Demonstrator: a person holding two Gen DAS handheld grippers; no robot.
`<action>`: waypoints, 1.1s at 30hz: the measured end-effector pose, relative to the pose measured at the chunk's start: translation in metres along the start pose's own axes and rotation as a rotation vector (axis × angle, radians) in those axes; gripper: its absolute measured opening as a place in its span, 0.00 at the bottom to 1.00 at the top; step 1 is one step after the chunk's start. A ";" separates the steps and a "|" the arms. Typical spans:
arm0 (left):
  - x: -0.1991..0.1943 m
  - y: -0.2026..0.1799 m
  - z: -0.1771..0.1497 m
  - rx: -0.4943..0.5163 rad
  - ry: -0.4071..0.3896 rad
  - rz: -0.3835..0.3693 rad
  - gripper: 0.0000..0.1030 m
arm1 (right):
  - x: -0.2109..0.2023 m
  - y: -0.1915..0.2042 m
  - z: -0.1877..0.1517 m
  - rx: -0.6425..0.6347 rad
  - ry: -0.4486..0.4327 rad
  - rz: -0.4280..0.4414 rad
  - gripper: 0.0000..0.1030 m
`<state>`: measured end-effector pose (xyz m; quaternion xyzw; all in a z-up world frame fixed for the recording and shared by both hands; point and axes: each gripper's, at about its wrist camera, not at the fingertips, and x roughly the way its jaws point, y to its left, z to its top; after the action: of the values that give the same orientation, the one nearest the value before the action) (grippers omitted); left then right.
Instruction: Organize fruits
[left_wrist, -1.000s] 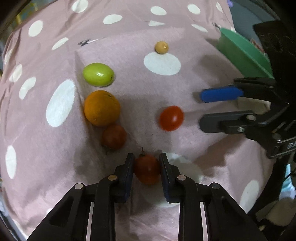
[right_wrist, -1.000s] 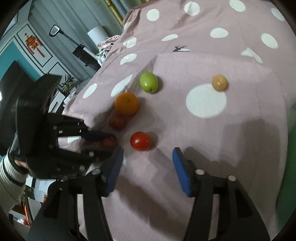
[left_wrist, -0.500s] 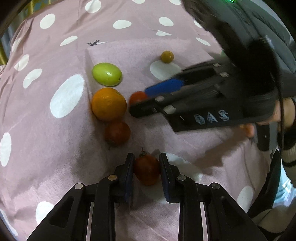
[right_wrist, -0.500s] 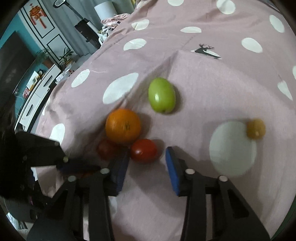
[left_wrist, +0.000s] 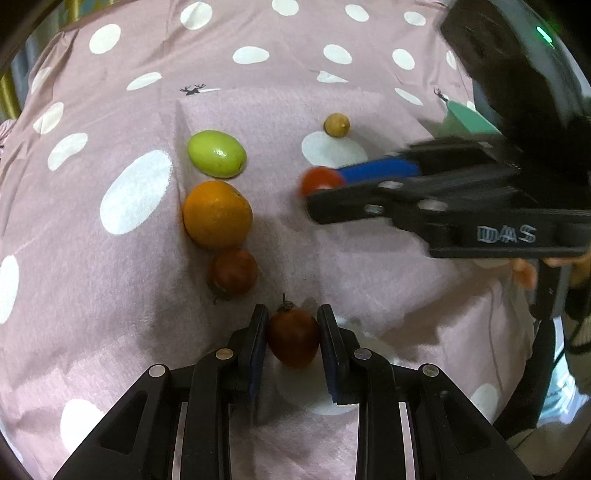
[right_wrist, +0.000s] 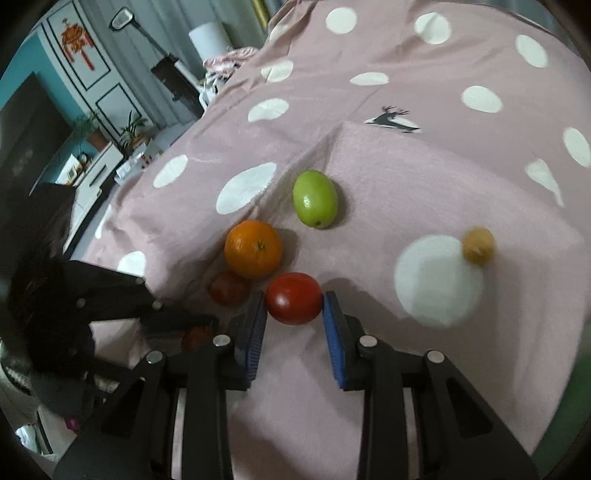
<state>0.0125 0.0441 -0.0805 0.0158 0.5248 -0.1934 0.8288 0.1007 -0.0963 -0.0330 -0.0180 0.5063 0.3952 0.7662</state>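
A dark fruit (left_wrist: 293, 338) is being clamped by the left gripper (left_wrist: 293, 332) at six o'clock; a red tomato (right_wrist: 293, 298) is being pinched by the right gripper (right_wrist: 294, 314), apparently for carrying to the green bowl (left_wrist: 469, 119) at two o'clock.

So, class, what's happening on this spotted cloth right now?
A person is sorting fruit with two handheld claws. The left claw is shut on a dark red fruit. The right claw has just closed on a bright red tomato. An orange, a green fruit and a small tan fruit lie loose.
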 end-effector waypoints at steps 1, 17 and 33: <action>-0.002 -0.001 0.001 -0.008 -0.009 -0.001 0.27 | -0.006 -0.001 -0.005 0.010 -0.011 0.003 0.30; -0.032 -0.024 0.002 -0.070 -0.119 -0.005 0.27 | -0.073 -0.002 -0.075 0.138 -0.100 0.019 0.30; -0.060 -0.052 0.016 -0.055 -0.188 0.012 0.27 | -0.116 -0.007 -0.093 0.161 -0.194 0.009 0.31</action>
<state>-0.0138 0.0110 -0.0119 -0.0219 0.4496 -0.1748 0.8757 0.0140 -0.2089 0.0108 0.0839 0.4598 0.3566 0.8089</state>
